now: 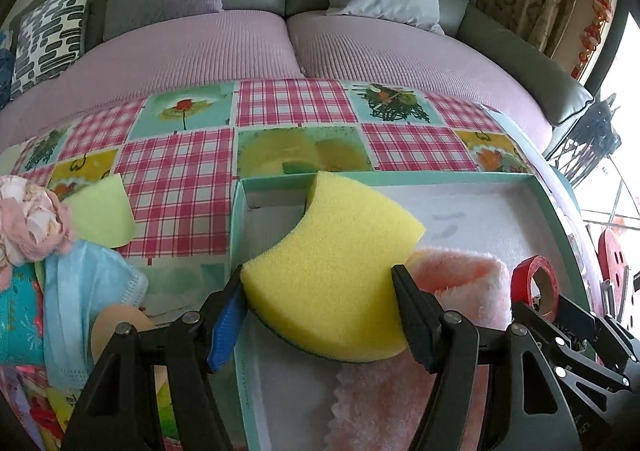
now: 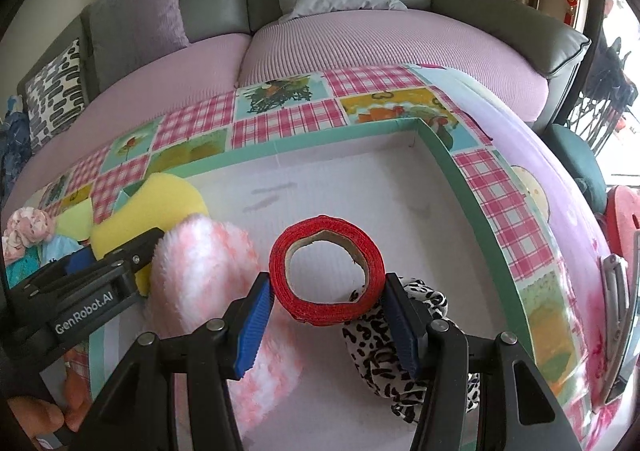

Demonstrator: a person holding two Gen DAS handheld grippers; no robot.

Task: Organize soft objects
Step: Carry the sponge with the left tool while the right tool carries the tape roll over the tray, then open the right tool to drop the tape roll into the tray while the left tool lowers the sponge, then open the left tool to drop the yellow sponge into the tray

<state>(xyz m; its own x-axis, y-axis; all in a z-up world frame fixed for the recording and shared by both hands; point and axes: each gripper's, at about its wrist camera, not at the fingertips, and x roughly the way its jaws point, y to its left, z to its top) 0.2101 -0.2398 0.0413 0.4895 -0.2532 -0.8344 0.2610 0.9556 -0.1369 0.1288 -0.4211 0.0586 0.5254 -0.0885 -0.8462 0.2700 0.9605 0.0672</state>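
Porous yellow sponge (image 1: 332, 267), curved cutout on one edge, green underside.

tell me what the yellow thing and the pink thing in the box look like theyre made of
Yellow sponge: open-cell foam, matte, with a visibly porous surface; a dark green layer shows along its underside, probably a scouring pad. Pink cloth: fluffy plush or microfibre by the look, with long fuzzy pile in pink and white patches; the exact fibre can't be told.
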